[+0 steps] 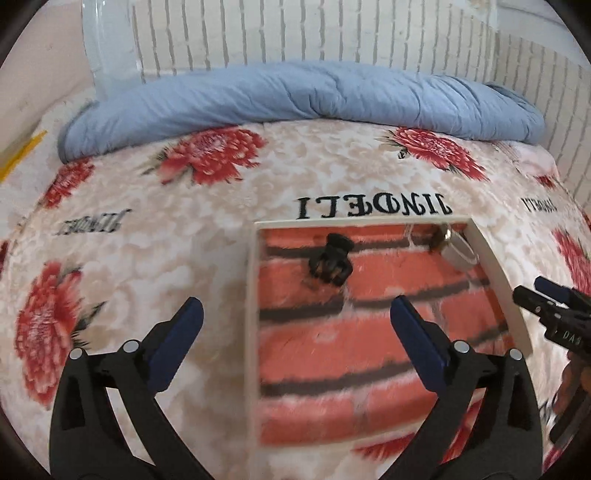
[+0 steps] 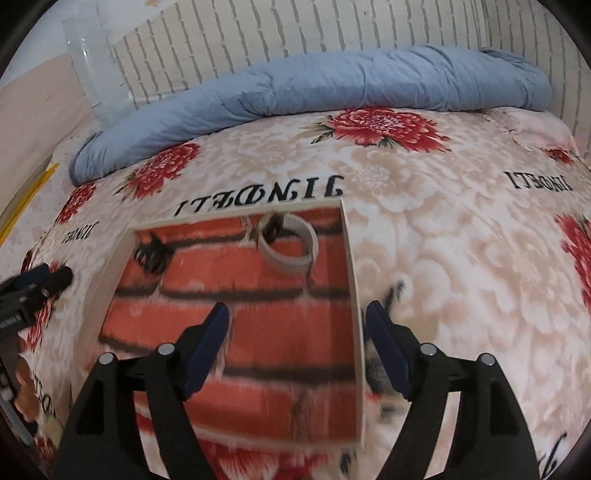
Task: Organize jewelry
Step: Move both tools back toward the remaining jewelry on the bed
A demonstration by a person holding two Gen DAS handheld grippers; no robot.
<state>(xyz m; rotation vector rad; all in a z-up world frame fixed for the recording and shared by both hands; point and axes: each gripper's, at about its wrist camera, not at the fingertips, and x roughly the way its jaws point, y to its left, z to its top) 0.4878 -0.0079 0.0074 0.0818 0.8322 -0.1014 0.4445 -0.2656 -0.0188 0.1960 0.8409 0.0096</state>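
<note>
Jewelry box (image 1: 255,332), brick-patterned inside, is seen open between both grippers; black hair clip (image 1: 330,260) and white bangle (image 2: 290,245) lie ahead inside. Left gripper (image 1: 295,314) and right gripper (image 2: 297,317) are spread, empty. Sorting seems barely begun.

A shallow tray (image 1: 498,288) lies on the bedspread (image 1: 147,229), in the middle of the bed; a folded quilt (image 1: 295,96) lies behind it, along the wall (image 1: 295,29); inside the tray, near its far edge, a dark clip (image 1: 330,260) sits toward the left and a bangle (image 2: 288,245) toward the far right corner, well apart from each other; the left gripper (image 1: 295,317) hovers over the tray's left rim, one finger outside it; the right gripper (image 2: 297,325) hovers over the right rim in the same way; a small dark piece (image 2: 391,293) lies on the bedspread just right of the tray.
</note>
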